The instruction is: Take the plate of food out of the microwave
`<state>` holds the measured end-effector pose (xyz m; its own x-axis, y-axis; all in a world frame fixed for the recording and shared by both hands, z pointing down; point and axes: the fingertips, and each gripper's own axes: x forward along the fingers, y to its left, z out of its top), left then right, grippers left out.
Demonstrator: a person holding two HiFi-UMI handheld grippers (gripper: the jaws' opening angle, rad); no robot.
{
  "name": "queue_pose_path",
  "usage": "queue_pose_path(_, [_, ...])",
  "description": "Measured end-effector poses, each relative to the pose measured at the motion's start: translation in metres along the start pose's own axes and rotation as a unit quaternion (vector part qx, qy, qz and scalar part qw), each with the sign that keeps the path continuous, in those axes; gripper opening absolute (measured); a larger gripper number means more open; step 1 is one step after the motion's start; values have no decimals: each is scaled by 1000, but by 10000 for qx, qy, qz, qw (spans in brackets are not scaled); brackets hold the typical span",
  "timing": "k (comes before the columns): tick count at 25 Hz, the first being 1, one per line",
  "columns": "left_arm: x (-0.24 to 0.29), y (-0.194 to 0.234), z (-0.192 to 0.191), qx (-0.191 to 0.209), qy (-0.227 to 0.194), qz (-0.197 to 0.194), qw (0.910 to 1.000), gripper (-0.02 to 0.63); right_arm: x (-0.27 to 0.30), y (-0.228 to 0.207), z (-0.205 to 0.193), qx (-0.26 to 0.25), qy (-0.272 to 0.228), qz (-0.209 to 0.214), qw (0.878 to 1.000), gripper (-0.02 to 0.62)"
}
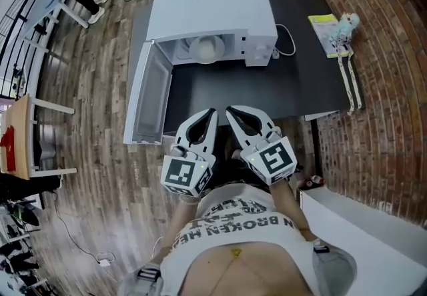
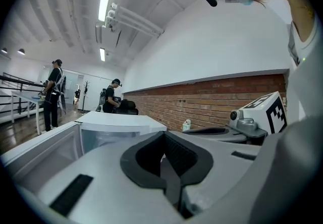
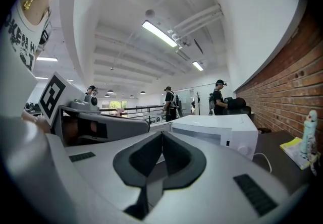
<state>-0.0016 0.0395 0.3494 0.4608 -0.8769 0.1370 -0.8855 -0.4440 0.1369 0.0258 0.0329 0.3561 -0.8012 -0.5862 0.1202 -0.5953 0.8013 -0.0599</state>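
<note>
Door (image 1: 148, 95) of the microwave (image 1: 213, 11) hangs open at the left; the plate of food (image 1: 205, 49) sits inside the cavity, well apart from your claws. Your left claw (image 1: 211, 113) and right claw (image 1: 229, 111) hover side by side above the near edge of the dark worktop (image 1: 280, 91), each pressed together at the tips, holding nothing.

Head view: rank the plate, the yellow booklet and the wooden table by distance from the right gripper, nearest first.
From the right gripper:
1. Plate, inside the open microwave, just ahead.
2. Yellow booklet, far right.
3. Wooden table, far left.
</note>
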Motion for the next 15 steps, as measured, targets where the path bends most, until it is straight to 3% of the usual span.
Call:
queue_pose_path(7, [31, 13, 7, 36, -39, -444, 9990, 6, 18, -30, 2, 35, 11, -403, 9992, 8])
queue_pose_path(15, [63, 74, 19, -44, -124, -592, 9982, 6, 85, -50, 14, -152, 38, -448, 9989, 8])
